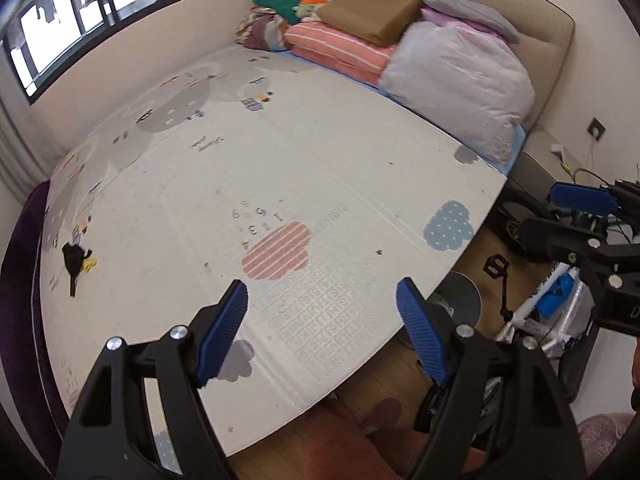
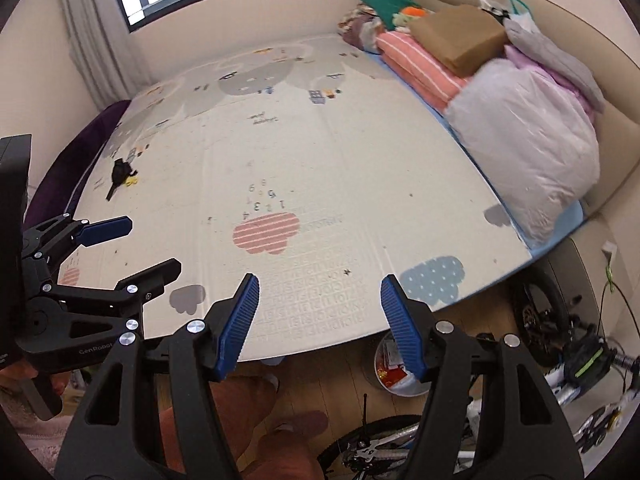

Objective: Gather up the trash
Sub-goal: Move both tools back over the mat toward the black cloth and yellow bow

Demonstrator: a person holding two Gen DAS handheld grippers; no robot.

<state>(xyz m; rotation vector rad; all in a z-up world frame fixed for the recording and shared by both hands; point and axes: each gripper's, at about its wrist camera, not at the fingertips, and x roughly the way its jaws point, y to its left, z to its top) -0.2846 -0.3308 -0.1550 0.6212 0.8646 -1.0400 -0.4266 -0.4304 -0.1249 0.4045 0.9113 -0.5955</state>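
Left gripper [image 1: 322, 320] and right gripper [image 2: 320, 322] both hover at the near edge of the bed's play mat [image 2: 320, 140], jaws spread apart, nothing held. Trash bin [image 2: 394, 372] sits on the floor just below the right gripper. Black-and-yellow trash scrap [image 1: 76, 262] lies on the mat's far left side, well apart from both; folded bedding [image 2: 520, 128] is piled at the headboard.

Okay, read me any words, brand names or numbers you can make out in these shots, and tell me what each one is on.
"GenRobot", on the body of the left gripper, seen from the right wrist.
"1 2 3 4 5 6 9", upside-down scattered digits on the play mat, above the pink cloud.
Grid of letters and numbers near the mat's front edge: too blurred to read.
Small grey script mid-mat: unreadable.
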